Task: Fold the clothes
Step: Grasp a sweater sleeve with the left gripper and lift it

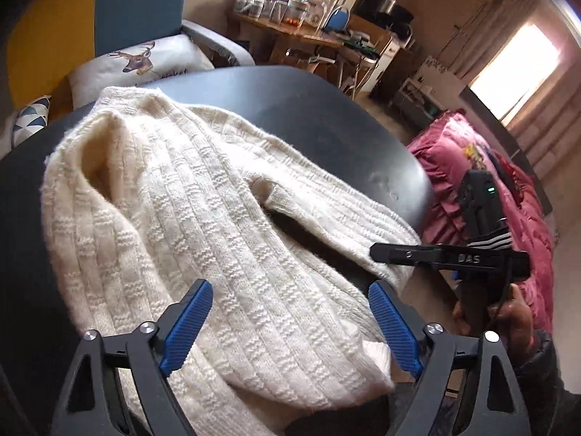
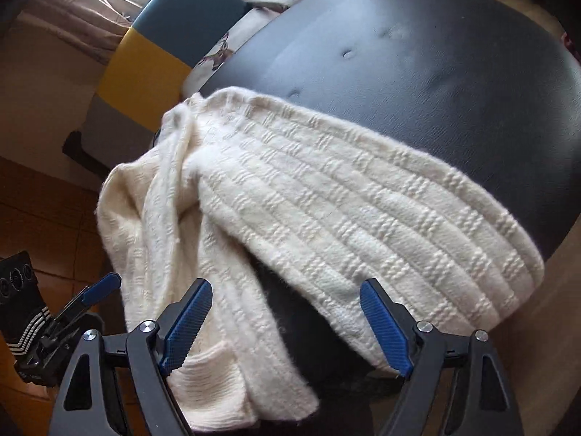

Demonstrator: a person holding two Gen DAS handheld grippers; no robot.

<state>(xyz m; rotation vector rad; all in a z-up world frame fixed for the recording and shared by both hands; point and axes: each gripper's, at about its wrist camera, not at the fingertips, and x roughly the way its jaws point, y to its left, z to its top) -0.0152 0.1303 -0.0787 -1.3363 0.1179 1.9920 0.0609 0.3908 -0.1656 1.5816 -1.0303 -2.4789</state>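
A cream ribbed knit sweater (image 1: 181, 200) lies bunched on a round black table (image 1: 308, 116), one sleeve stretched toward the table's right edge. My left gripper (image 1: 288, 290) hovers just above the sweater's near part, its blue pads wide apart and pressing on nothing. Beside the sleeve end, a hand (image 1: 515, 312) holds the right gripper, of which one black finger (image 1: 399, 254) shows. In the right wrist view, the sweater (image 2: 326, 200) drapes over the table (image 2: 435, 54) edge. My right gripper (image 2: 287, 287) stands open over the sleeve and cuff. A blue-padded finger (image 2: 101, 287) of the left gripper shows at far left.
Behind the table stands a yellow and teal armchair (image 1: 109, 18) with a deer-print cushion (image 1: 145, 61). A bed with a pink cover (image 1: 490, 189) is to the right, and a cluttered wooden desk (image 1: 290, 32) is at the back. The far half of the table is bare.
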